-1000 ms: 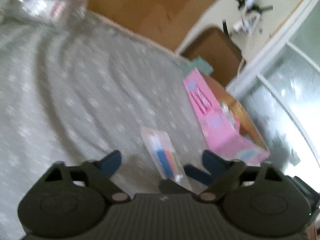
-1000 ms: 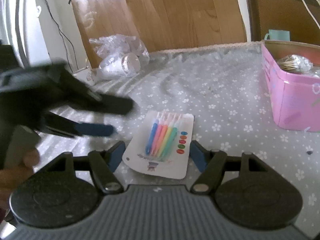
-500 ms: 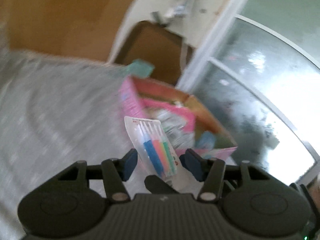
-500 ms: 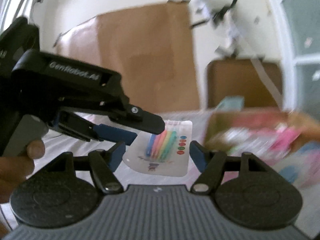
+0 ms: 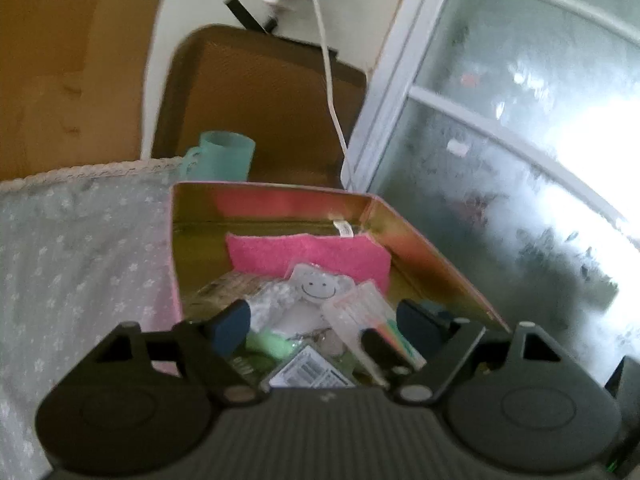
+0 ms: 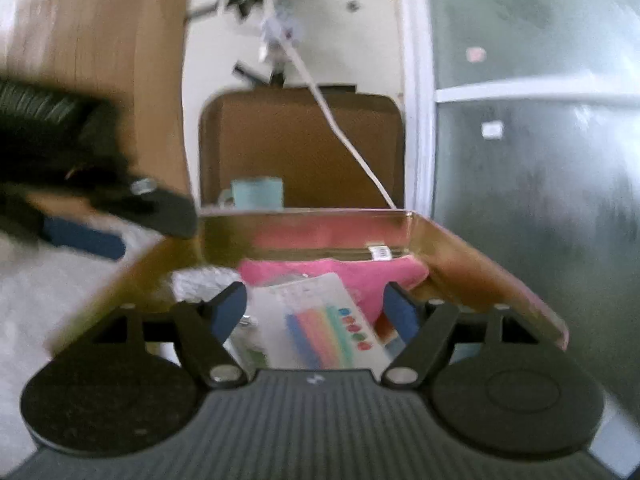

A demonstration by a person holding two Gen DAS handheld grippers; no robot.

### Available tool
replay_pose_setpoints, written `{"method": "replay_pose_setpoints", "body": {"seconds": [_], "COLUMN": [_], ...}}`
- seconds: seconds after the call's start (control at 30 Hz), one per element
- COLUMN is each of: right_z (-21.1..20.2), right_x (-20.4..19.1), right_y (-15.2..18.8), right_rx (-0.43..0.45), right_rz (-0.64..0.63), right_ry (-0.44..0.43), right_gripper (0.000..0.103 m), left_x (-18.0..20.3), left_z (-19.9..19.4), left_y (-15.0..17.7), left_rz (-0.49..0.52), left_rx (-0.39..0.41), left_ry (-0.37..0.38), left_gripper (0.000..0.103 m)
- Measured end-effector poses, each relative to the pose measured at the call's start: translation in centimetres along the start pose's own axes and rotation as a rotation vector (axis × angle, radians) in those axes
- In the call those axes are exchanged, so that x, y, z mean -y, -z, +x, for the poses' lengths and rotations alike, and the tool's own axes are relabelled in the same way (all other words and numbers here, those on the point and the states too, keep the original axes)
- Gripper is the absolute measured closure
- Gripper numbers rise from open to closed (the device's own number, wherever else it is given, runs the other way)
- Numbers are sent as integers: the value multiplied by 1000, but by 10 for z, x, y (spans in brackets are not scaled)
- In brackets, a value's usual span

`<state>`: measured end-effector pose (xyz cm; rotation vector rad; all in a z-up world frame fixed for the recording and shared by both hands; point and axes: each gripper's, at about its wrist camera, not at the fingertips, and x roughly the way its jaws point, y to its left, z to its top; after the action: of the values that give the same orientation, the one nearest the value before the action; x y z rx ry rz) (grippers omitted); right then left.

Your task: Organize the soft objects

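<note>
A pink box (image 5: 276,200) with a shiny inside stands on the grey flowered cloth (image 5: 80,248). It holds a pink towel (image 5: 308,254), a smiley packet (image 5: 318,284) and other wrapped items. A flat packet of coloured sticks (image 5: 372,320) lies tilted in the box, between the fingers of my open left gripper (image 5: 324,324) and not pinched. In the right wrist view the same packet (image 6: 324,324) lies in the box (image 6: 480,256) between the fingers of my open right gripper (image 6: 316,312). The left gripper's fingertips (image 6: 160,208) show at the left there.
A teal mug (image 5: 222,156) stands behind the box, in front of a brown chair back (image 5: 264,100). A white cable (image 5: 332,92) hangs down to the box's far edge. A frosted glass door (image 5: 520,160) fills the right side.
The packet was lifted off the cloth and carried right to the pink box. The left gripper's fingers have spread apart, and the packet now rests inside the box.
</note>
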<state>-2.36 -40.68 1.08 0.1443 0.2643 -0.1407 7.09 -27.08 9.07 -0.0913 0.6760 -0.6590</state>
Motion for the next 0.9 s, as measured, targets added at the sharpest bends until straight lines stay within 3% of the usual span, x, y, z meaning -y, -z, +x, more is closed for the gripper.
{"method": "replay_pose_setpoints", "body": {"seconds": [0.07,0.3,0.43,0.53,0.73,0.9], "right_z": [-17,-70,-93,-114,-125,-128], "right_x": [0,-16,-27,-32,-40,-53], "right_y": [6,13,13,15,13,16], "right_rx": [17,93,158,192,69,-17], "right_rz": [23,118,91,144,218,227], "right_ry": [-10,-13,25,14,-26,-40], "right_gripper": [25,23,2,0,0,0], "left_x": [-11,-17,-19,-21,-32,-38], "left_z": [-15,-70,-99,-119,-152,-162], "left_y": [9,35,54,69,100,119], "left_rz": [-21,53,74,77,28,45], "left_rx": [33,112,129,135,111,77], "left_ry": [10,-186,-284,-333,-369,-408], "left_gripper": [15,2,0,0,0,0]}}
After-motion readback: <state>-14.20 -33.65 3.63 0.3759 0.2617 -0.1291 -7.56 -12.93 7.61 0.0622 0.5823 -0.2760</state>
